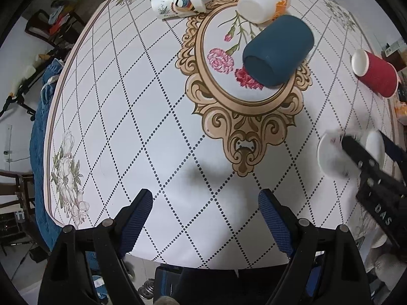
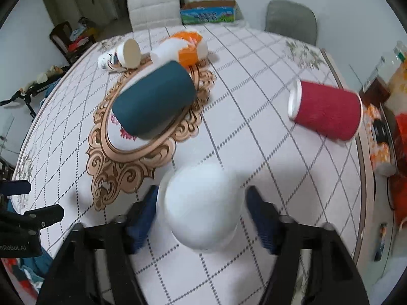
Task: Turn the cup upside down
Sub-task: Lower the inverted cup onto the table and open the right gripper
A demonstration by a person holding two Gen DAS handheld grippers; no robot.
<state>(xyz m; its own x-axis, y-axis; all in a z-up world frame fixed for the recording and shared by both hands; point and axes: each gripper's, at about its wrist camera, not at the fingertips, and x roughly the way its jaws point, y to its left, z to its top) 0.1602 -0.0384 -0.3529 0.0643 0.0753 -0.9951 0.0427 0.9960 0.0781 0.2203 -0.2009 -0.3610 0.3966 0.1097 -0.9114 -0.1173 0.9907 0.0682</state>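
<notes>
Here the patterned tablecloth bears a white cup, seemingly ungripped between the right gripper's parted jaws; left gripper gapes.

The table is covered by a white cloth printed with a dotted diamond grid, grey flower sprays and a central gold scrollwork oval. At the far edge stand a white padded chair and a grey chair, with a cardboard box between them. The walls are plain white. A dark wooden chair piled with coloured items stands at the left. Lighting is even and diffuse.
</notes>
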